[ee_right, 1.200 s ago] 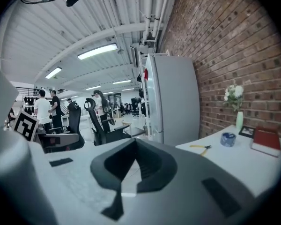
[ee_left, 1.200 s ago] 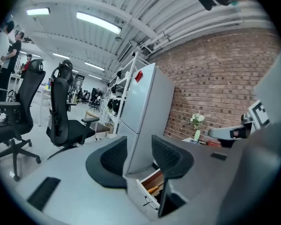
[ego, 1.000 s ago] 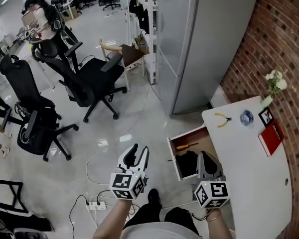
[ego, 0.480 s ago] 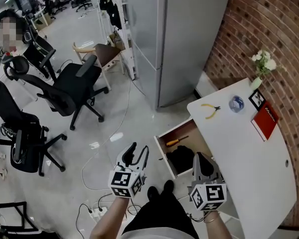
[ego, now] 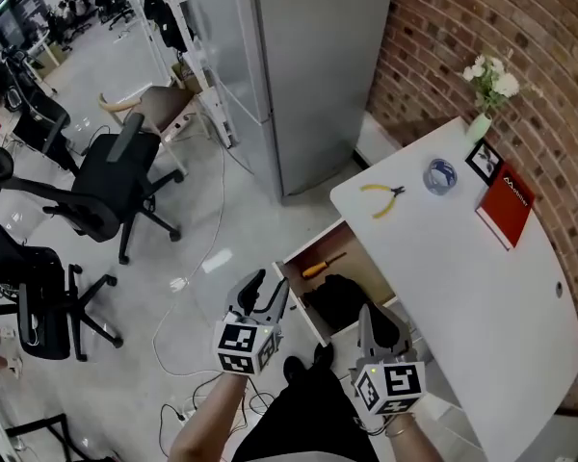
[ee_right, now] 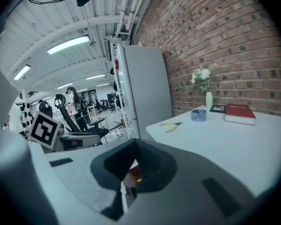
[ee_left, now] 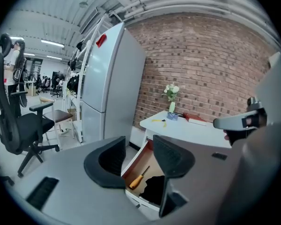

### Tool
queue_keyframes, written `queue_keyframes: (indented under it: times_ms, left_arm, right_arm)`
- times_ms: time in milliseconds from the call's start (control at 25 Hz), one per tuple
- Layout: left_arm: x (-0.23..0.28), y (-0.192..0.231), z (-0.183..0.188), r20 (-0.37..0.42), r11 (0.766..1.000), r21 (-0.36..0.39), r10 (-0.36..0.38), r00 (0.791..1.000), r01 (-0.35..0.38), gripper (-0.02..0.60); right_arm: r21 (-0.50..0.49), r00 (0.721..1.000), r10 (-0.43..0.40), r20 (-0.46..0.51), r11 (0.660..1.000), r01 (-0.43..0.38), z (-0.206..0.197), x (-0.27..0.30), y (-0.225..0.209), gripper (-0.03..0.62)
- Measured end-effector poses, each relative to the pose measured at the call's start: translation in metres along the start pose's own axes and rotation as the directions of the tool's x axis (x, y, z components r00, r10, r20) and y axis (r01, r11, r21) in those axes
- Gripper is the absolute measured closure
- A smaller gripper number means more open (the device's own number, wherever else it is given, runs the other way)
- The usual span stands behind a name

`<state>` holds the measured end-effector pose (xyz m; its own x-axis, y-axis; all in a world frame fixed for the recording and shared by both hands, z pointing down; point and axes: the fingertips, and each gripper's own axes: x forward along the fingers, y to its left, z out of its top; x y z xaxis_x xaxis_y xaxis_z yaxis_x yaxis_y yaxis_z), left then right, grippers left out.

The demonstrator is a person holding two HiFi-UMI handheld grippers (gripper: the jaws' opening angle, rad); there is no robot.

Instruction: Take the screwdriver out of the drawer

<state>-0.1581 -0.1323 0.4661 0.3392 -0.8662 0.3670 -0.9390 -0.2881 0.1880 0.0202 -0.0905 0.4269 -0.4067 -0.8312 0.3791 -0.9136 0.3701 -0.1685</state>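
The screwdriver lies flat on the bare wooden floor of the open drawer, toward its far end. It has a fat orange handle and a thin dark shaft, whose tip is too small to make out. Just beside it in the drawer sits a black, soft-looking lump, and I cannot tell what it is. The drawer sticks out from under a smooth white table with a rounded corner. The right tool hangs over the near end of the drawer and hides that part, with its dark jaws pressed together and gripping nothing. In its own view only a sliver of orange shows under them. The left tool is out over the pale, glossy floor beside the drawer front, its ribbed jaws spread and just opened wider, with nothing between them. On the table lie yellow-handled pliers, a roll of tape and a red book, well apart from the drawer, against a rough brick wall.
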Motion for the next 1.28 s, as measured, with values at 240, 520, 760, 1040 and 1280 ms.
queue_keyframes:
  times_ms: [240,520,760,1040,1280]
  left_arm:
    - [0.043,-0.021,-0.031,-0.092,0.997,0.034,-0.071,0.993,0.074,0.407]
    - [0.083,-0.035,-0.061,-0.163,0.988,0.058,-0.130,0.978,0.141,0.397]
    - [0.114,-0.038,-0.088,-0.240,0.979,0.082,-0.162,0.957,0.186,0.397]
    - [0.152,-0.040,-0.128,-0.357,0.961,0.156,-0.159,0.920,0.227,0.397]
    - [0.177,-0.035,-0.161,-0.453,0.933,0.236,-0.142,0.880,0.271,0.396]
  right_arm:
    - [0.041,0.999,0.004,-0.041,0.999,-0.003,-0.030,0.017,-0.011,0.592]
    - [0.067,0.998,-0.012,-0.066,0.998,0.017,-0.057,0.031,-0.030,0.592]
    - [0.090,0.995,-0.033,-0.099,0.995,0.042,-0.081,0.041,-0.041,0.592]
    - [0.110,0.988,-0.048,-0.147,0.992,0.065,-0.110,0.047,-0.049,0.592]
    - [0.117,0.985,-0.055,-0.164,0.990,0.075,-0.127,0.054,-0.049,0.592]
